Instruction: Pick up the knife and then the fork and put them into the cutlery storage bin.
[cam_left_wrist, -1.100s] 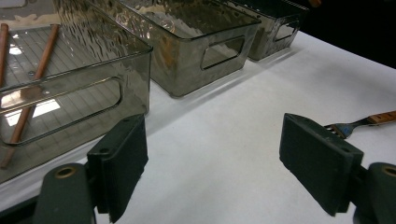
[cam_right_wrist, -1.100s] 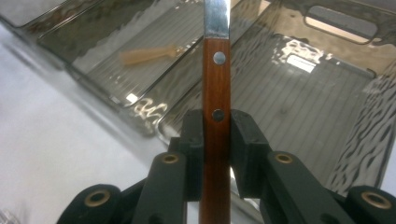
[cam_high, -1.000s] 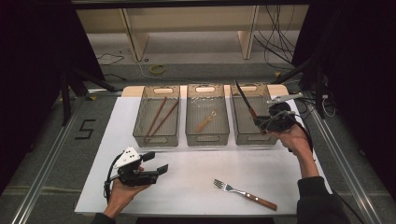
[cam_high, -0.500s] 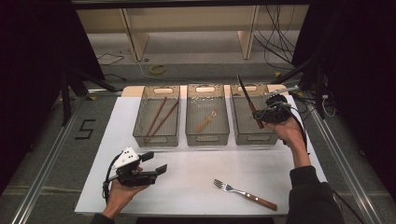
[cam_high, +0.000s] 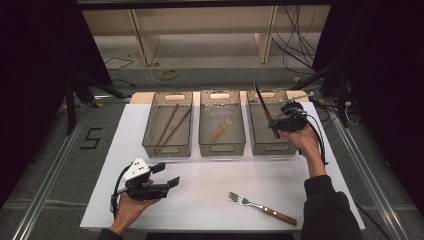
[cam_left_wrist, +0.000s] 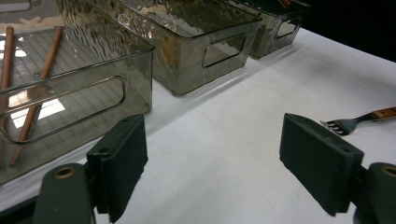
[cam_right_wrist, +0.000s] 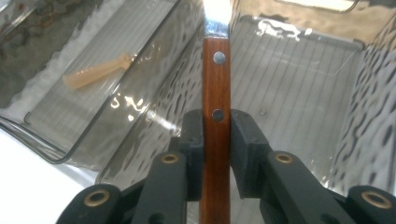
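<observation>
I have the right gripper (cam_high: 276, 124) clamped on a knife (cam_high: 265, 111) by its wooden handle; in the right gripper view the two black pads press the riveted brown handle (cam_right_wrist: 216, 135) from both sides, so the jaws stand narrow with the knife between them. In the high view the knife sits over the right bin (cam_high: 270, 148), at about one o'clock from the table's middle, with the dark blade slanting up toward eleven o'clock and the butt of the handle down toward five o'clock, inside the bin's outline. I cannot tell from here whether the handle's end touches the bin floor.

My left gripper (cam_high: 166, 175) hovers low over the white table (cam_high: 210, 170) at about seven o'clock, jaws wide apart with nothing between them; the left gripper view shows bare table between the two pads (cam_left_wrist: 119, 163).

Three clear bins stand in a row across the far half of the table. The left bin (cam_high: 165, 149) holds two brown chopsticks (cam_high: 170, 125) lying side by side. The middle bin (cam_high: 222, 148) holds a pale spoon (cam_high: 220, 131), as far as I can make out. A fork (cam_high: 262, 208) with a wooden handle lies on the table at five o'clock, tines toward ten o'clock, well apart from both grippers.
</observation>
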